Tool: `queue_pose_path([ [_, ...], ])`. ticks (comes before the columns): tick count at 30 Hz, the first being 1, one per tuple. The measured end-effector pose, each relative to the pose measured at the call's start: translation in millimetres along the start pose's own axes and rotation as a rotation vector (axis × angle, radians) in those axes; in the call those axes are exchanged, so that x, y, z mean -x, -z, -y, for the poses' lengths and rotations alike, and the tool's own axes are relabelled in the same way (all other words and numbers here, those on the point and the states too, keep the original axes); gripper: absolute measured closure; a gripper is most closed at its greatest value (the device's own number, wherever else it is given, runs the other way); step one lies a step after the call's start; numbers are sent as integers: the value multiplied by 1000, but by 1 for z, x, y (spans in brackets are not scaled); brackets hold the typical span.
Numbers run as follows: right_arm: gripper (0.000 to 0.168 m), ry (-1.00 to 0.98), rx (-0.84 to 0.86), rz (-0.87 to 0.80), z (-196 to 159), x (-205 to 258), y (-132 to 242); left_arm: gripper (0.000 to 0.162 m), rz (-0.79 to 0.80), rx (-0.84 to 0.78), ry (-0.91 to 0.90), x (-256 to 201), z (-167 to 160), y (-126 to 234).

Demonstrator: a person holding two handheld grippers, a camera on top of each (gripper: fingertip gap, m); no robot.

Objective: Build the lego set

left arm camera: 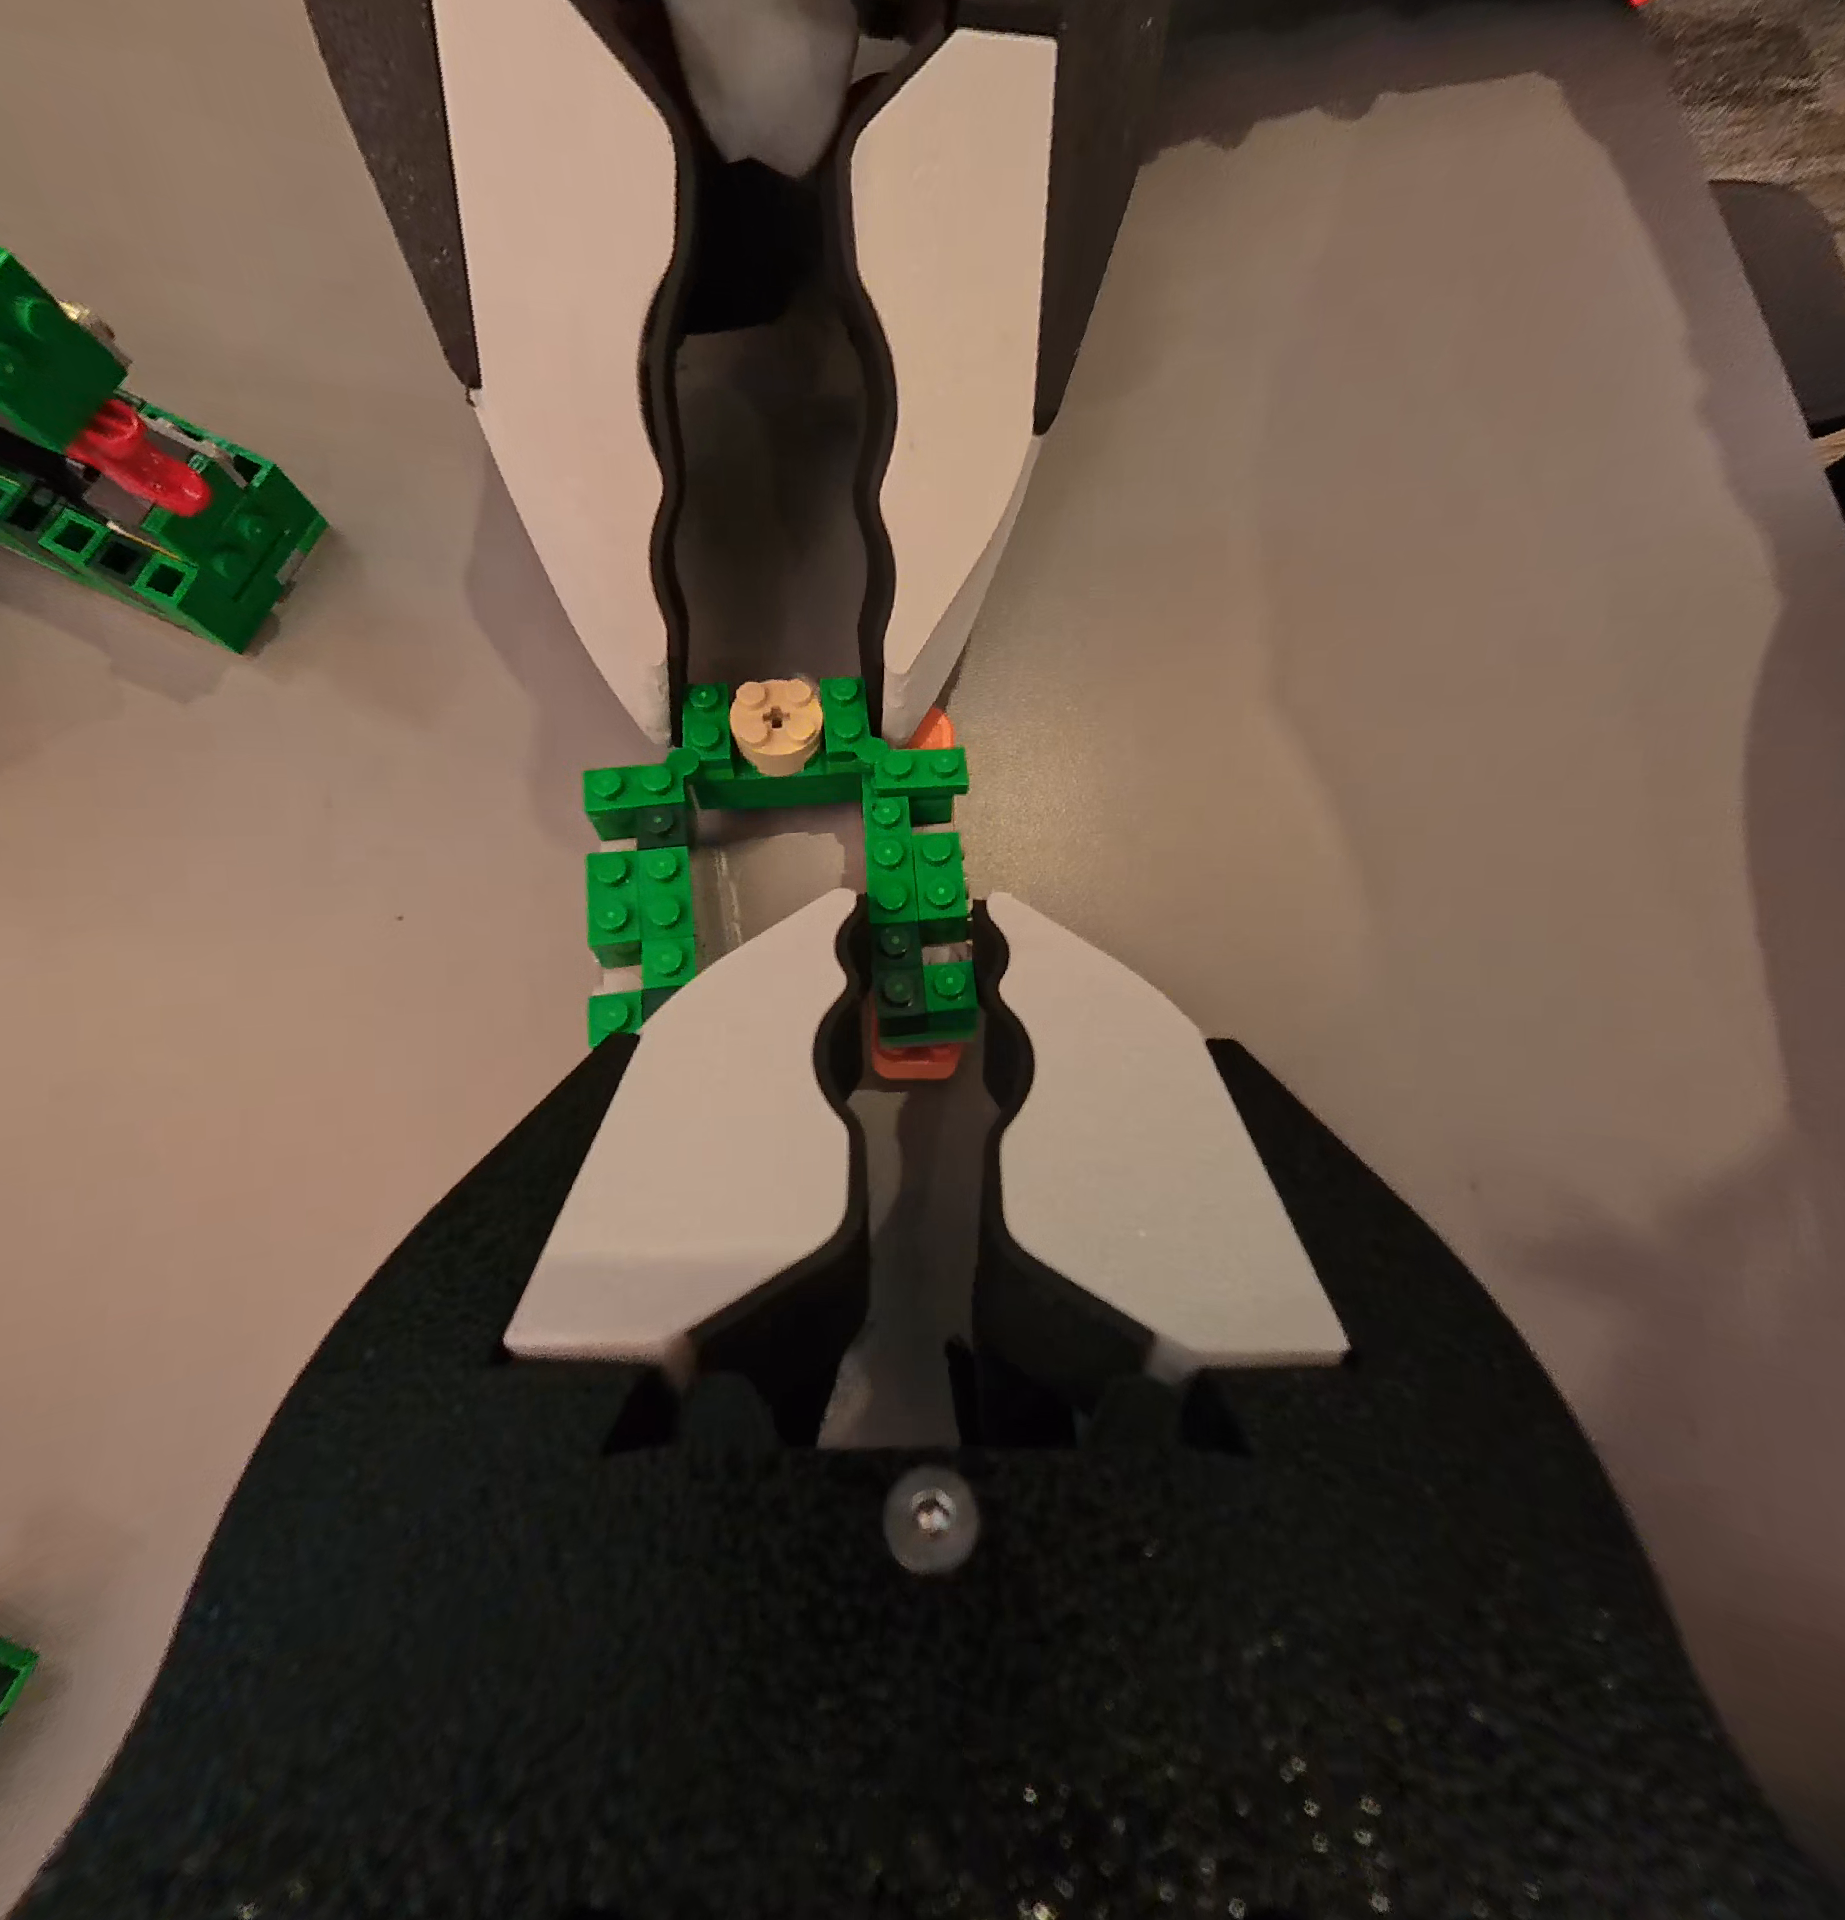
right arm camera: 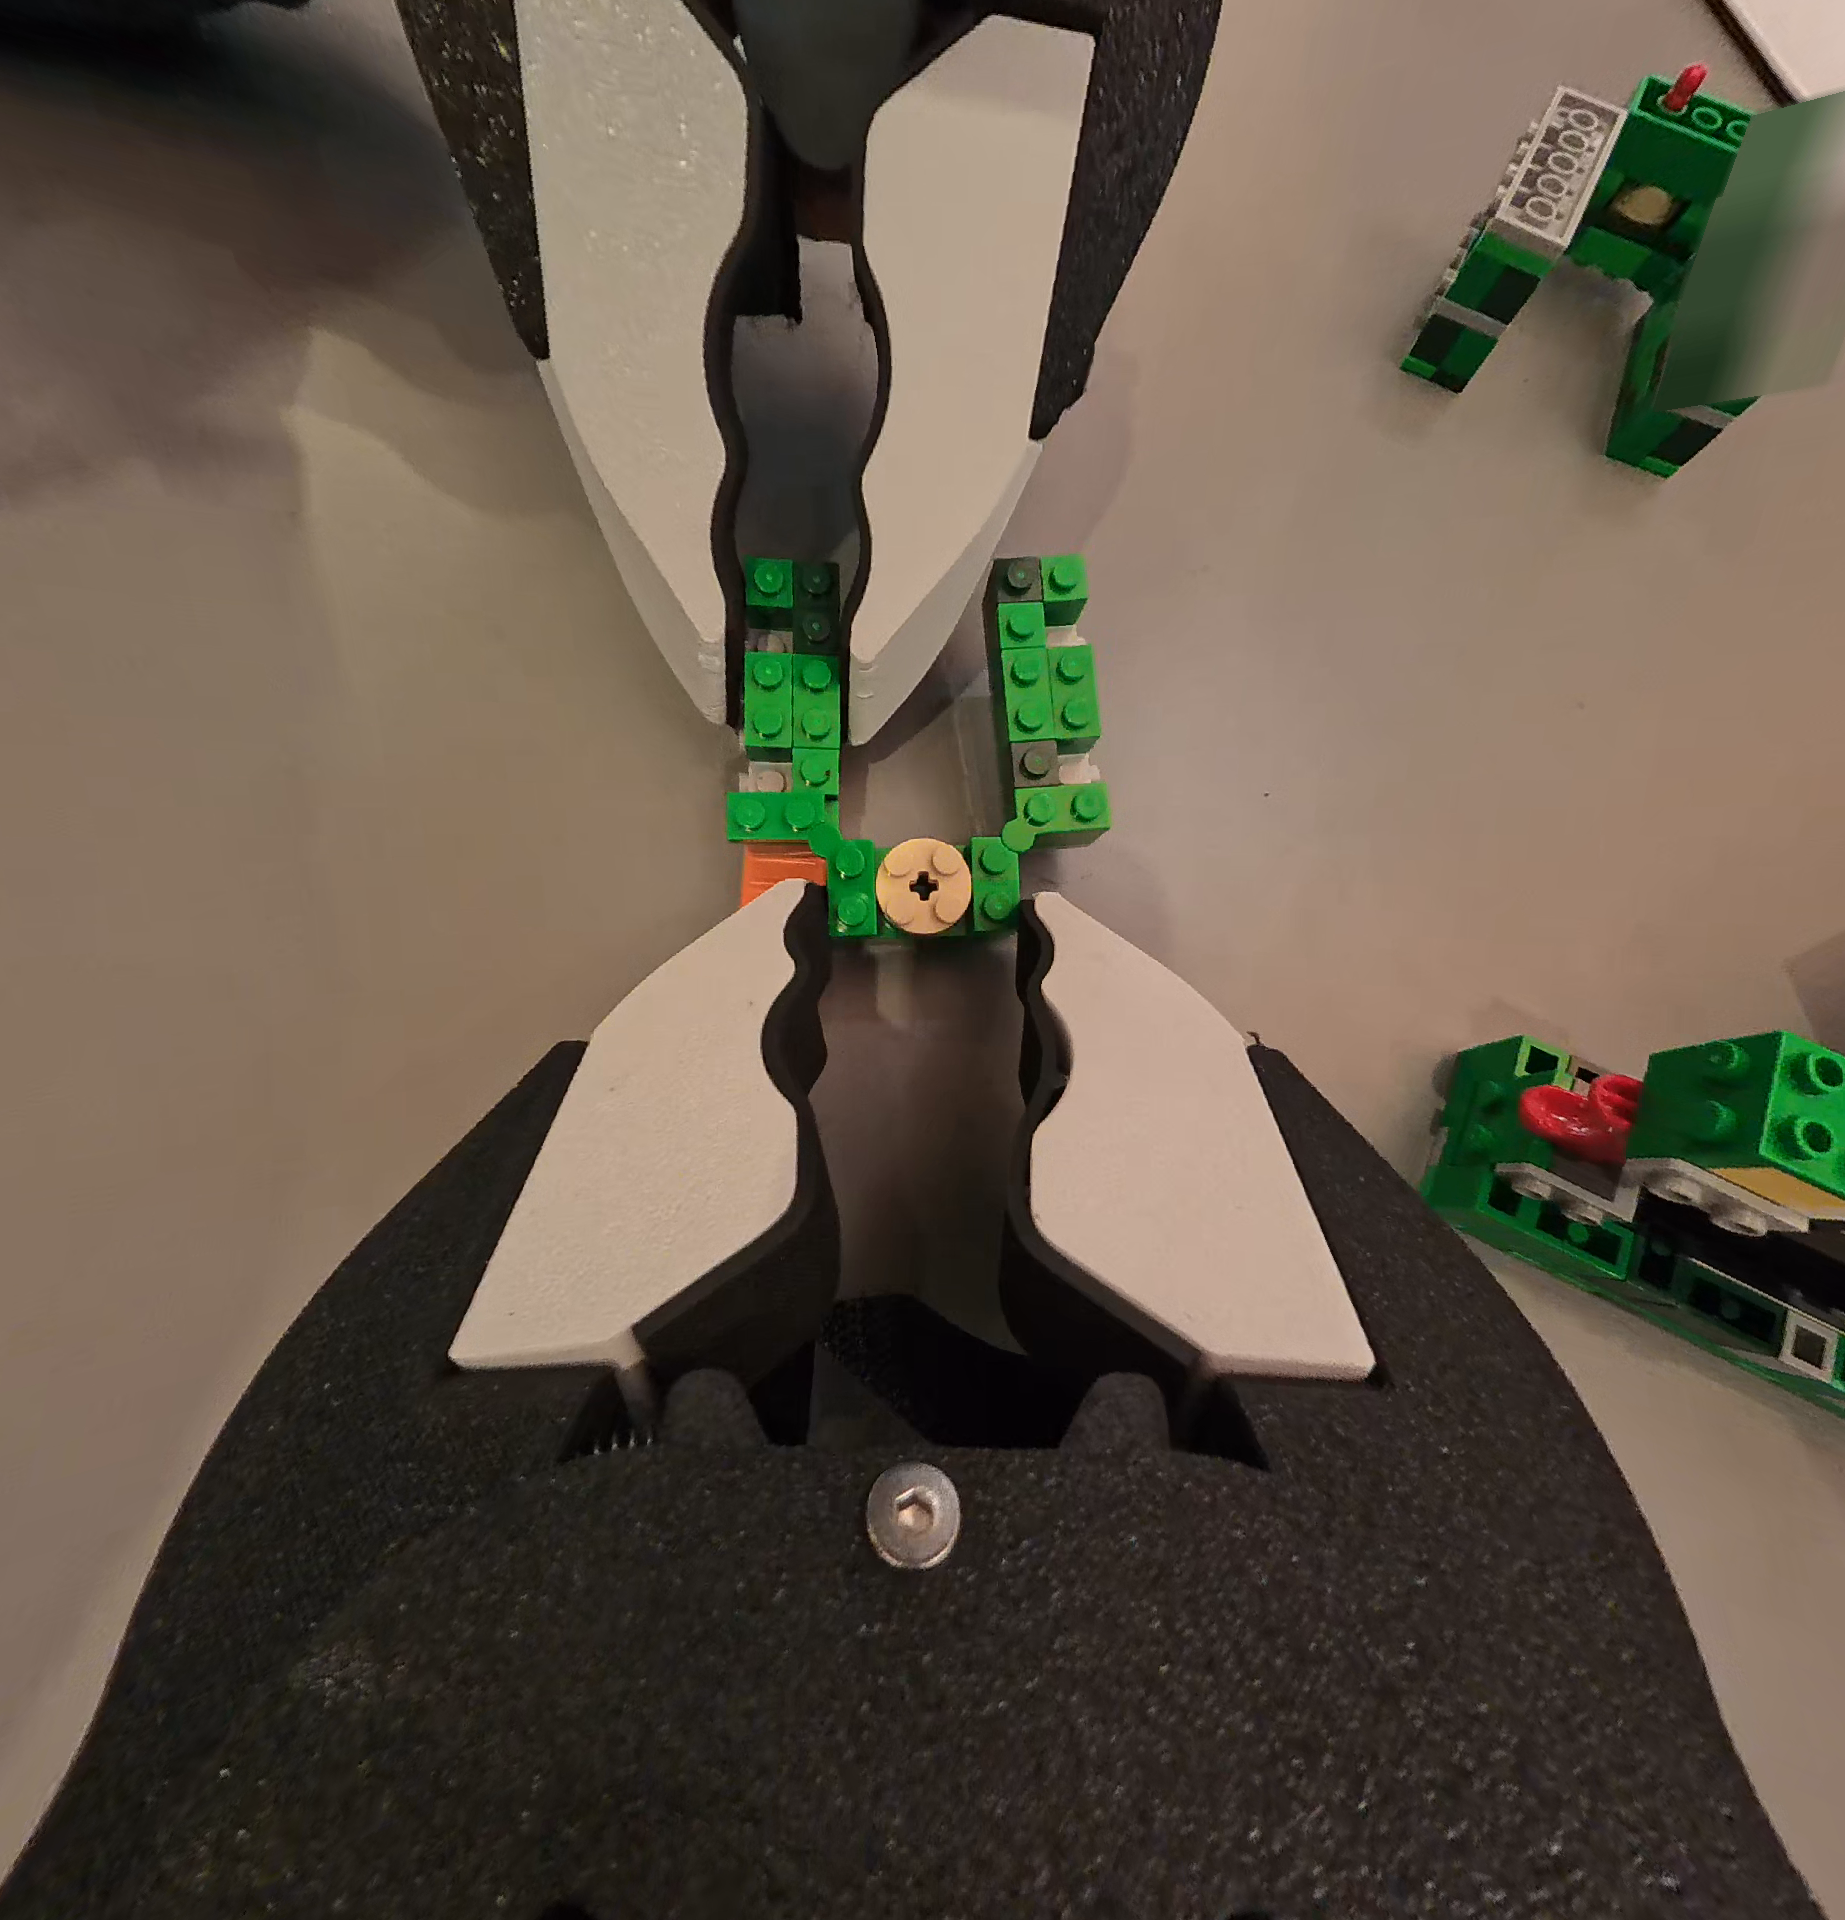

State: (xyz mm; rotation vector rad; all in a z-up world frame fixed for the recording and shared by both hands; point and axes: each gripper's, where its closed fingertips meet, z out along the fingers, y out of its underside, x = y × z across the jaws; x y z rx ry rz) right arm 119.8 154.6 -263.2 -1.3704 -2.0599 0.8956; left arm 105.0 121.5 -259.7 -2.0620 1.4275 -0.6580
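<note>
I see the green U-shaped lego frame [left arm camera: 783,831] on the table [left arm camera: 274,935], with my left gripper [left arm camera: 913,935] clamped narrowly on one arm and my right gripper [right arm camera: 923,914] closed on the crossbar beside the tan round stud [right arm camera: 924,886]. Only the right wrist view shows a legged green model [right arm camera: 1583,260] far from the frame; both views show a long green model [right arm camera: 1676,1216] with a red piece.

No readable text, labels, brands or numbers on any brick, tool or surface
</note>
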Motion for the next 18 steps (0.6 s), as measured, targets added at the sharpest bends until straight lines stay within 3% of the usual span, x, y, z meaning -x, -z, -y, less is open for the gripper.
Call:
queue_pose_path([
  [1,134,-1,2,2,0,1,0,144,5,5,-6,0,0,0],
  [5,134,-2,6,0,0,1,-1,143,31,22,-28,-1,-1,-1],
  [14,134,-16,6,-2,0,0,-1,121,137,30,-91,3,-3,3],
  [18,134,-15,7,-3,0,0,-1,129,171,-78,-168,-6,18,14],
])
